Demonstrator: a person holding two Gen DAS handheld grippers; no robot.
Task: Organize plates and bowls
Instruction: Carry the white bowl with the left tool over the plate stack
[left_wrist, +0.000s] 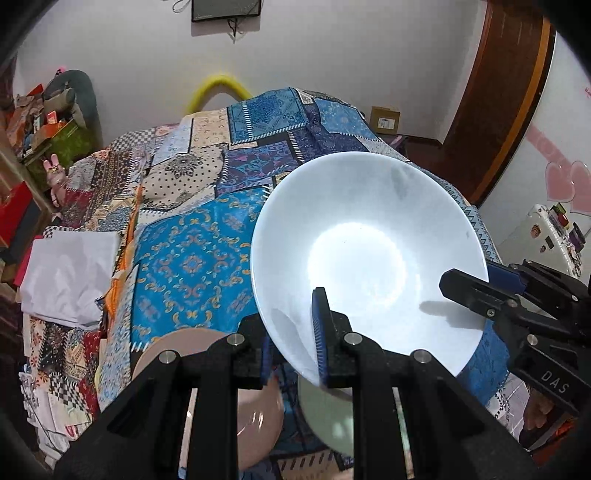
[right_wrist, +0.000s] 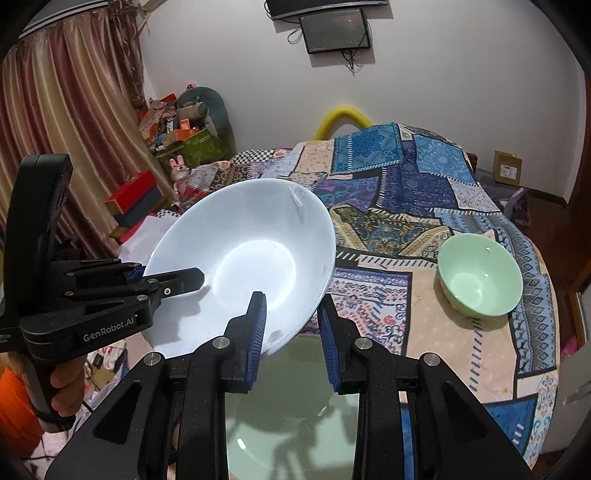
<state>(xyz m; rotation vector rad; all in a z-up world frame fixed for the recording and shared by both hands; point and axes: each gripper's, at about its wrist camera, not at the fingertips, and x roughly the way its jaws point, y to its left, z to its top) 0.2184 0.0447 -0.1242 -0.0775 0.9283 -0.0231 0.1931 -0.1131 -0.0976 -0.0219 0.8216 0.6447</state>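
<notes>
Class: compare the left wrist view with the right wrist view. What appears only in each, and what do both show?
Only the left wrist view shows the pink plate low on the table and the white fridge at the right. Only the right wrist view shows the small green bowl standing apart on the patchwork cloth, plus the curtains. Both show the white bowl, lifted and tilted, with the left gripper and right gripper at its rim.

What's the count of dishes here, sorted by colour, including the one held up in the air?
White: 1, the white bowl
Green: 2, the small green bowl and the large green dish
Pink: 1, the pink dish
Total: 4
</notes>
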